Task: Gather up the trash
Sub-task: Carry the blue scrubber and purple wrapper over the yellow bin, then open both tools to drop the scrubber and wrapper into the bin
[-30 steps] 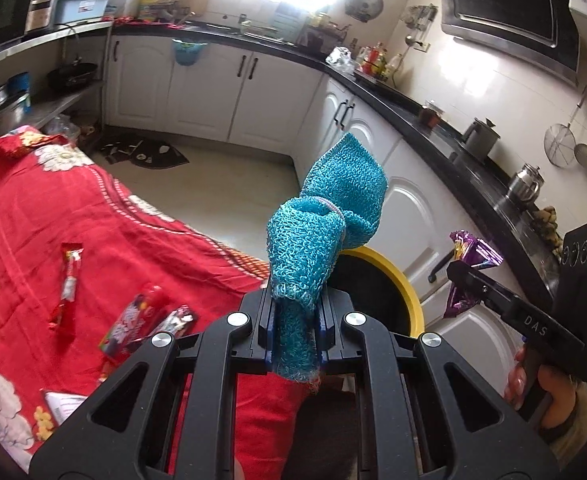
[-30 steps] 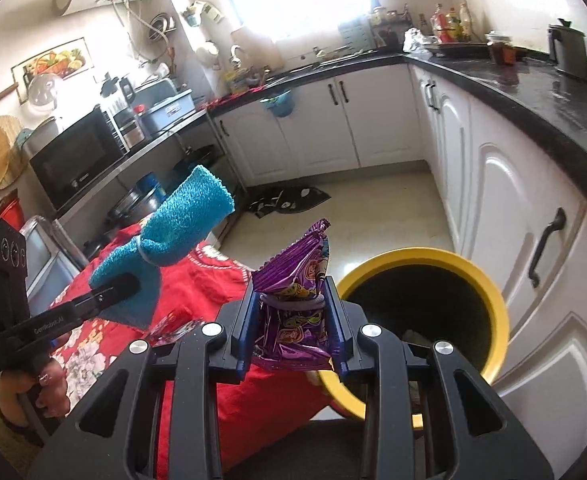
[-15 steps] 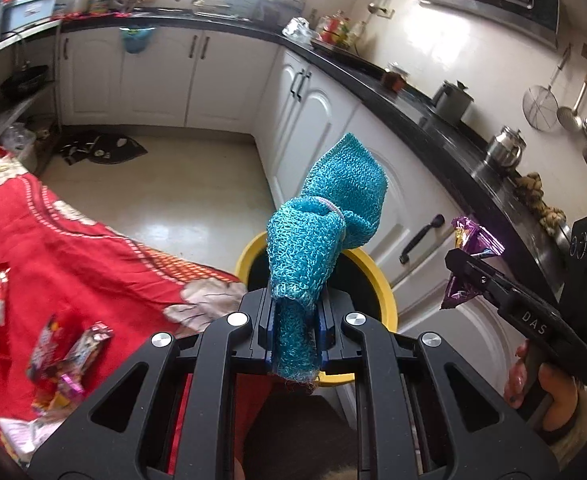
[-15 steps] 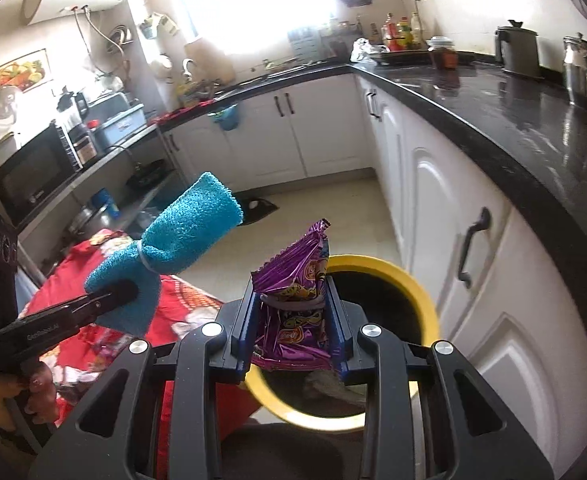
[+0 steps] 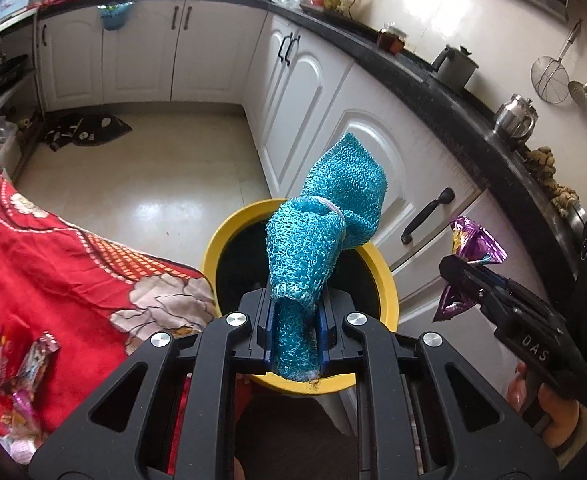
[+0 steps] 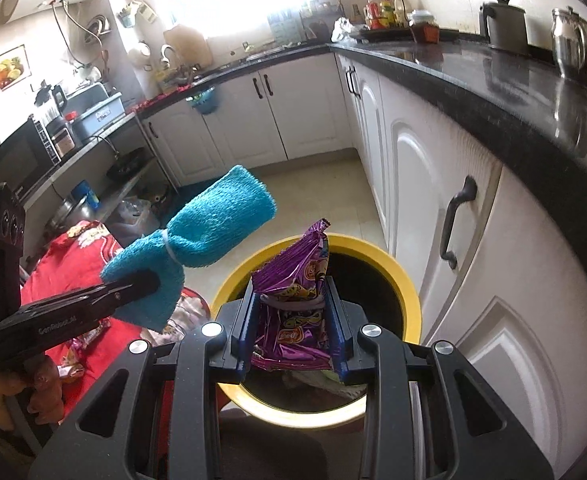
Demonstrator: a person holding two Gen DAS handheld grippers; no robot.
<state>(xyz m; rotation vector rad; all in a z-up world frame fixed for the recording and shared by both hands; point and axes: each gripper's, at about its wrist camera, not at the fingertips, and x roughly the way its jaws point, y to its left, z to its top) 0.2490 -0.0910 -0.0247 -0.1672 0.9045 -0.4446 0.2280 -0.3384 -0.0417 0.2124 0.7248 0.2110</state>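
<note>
1. The left gripper (image 5: 293, 332) is clamped tight on a blue knitted cloth (image 5: 325, 224), which is tied in the middle with a pale band and stands up over the bin.
2. The right gripper (image 6: 291, 332) squeezes a purple snack wrapper (image 6: 293, 280) between its blue pads, above the bin's mouth.
3. The bin (image 6: 407, 288), yellow-rimmed and dark inside, sits beside the white cupboards (image 6: 425, 184); something pale lies in it, hard to make out.
4. To the bin's left, more wrappers (image 5: 25, 364) lie on a red flowered cloth (image 5: 53, 256).
</note>
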